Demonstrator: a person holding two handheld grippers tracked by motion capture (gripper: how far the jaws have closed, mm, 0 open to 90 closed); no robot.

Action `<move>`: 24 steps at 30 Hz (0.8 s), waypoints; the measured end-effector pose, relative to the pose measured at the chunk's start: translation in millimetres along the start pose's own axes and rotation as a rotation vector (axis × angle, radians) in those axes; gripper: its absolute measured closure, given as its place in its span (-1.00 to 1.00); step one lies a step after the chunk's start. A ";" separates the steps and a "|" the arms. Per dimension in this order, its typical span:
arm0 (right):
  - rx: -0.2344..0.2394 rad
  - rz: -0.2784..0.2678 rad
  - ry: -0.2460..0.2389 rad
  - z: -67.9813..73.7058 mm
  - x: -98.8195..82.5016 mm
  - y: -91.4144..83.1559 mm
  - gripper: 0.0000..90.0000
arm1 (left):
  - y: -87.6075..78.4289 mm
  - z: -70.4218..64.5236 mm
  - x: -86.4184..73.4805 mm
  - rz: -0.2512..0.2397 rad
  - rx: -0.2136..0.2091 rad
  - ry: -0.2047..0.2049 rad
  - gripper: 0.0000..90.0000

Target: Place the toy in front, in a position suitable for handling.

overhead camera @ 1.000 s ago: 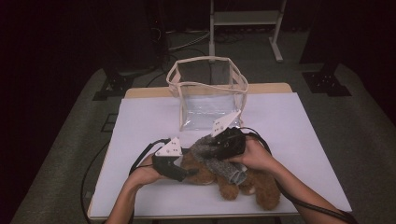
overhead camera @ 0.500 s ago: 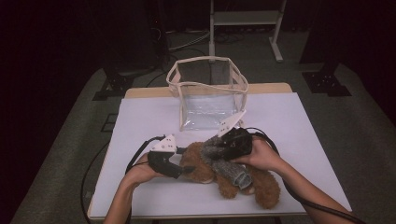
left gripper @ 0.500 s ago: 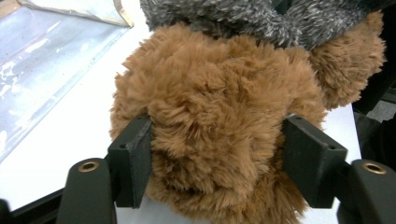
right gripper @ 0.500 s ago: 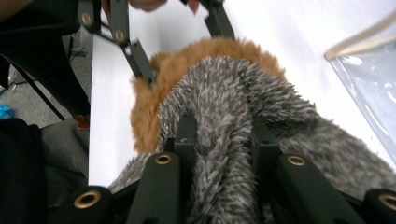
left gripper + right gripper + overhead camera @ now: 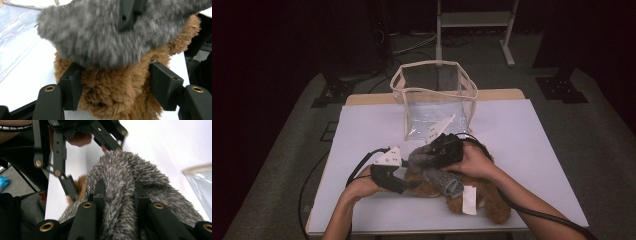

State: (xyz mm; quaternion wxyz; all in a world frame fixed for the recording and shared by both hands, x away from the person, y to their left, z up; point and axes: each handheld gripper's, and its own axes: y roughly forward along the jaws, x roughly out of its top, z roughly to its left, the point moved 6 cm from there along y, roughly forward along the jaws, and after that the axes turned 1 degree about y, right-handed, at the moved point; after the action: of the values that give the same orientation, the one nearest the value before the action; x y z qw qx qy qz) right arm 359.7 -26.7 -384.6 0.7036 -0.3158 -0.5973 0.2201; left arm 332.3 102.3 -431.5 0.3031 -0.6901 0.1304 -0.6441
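A brown plush toy (image 5: 489, 202) with a white tag (image 5: 469, 200) lies near the table's front edge. A grey fuzzy cloth (image 5: 439, 177) is draped over its left end. My left gripper (image 5: 408, 181) comes in from the left. Its jaws have just been closing and now press both sides of the brown plush (image 5: 117, 100), just under the grey cloth (image 5: 95, 37). My right gripper (image 5: 427, 157) reaches over the toy from the right and is shut on a fold of the grey cloth (image 5: 125, 170). The left gripper (image 5: 75, 157) stands just beyond that fold.
A clear plastic bag (image 5: 432, 100) with a cream trim stands open-topped at the back middle of the white table (image 5: 532, 135). Black cables trail from both grippers across the table. A metal stand (image 5: 474, 20) sits on the dark floor beyond.
My right gripper has shifted slightly to the left with the grey cloth. The left hand has stayed where it was.
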 end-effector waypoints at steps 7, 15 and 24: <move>-0.085 0.023 0.048 -16.3 -33.4 -38.2 0.55 | -0.3 -2.8 0.8 0.010 0.001 0.016 -0.27; -0.137 -0.045 0.152 -22.7 -75.3 -79.5 0.55 | -1.9 -2.5 3.6 -0.009 -0.009 0.010 -0.31; -0.156 -0.100 0.123 1.5 -83.4 -71.0 0.56 | 6.7 -1.2 19.4 -0.074 0.008 -0.045 -0.76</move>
State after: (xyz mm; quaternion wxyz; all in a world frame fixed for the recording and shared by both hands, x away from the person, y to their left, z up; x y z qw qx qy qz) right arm 337.6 -133.6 -392.9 0.7224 -0.3522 -0.5832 0.1180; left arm 335.1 85.6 -419.8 0.2847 -0.7075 0.0957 -0.6397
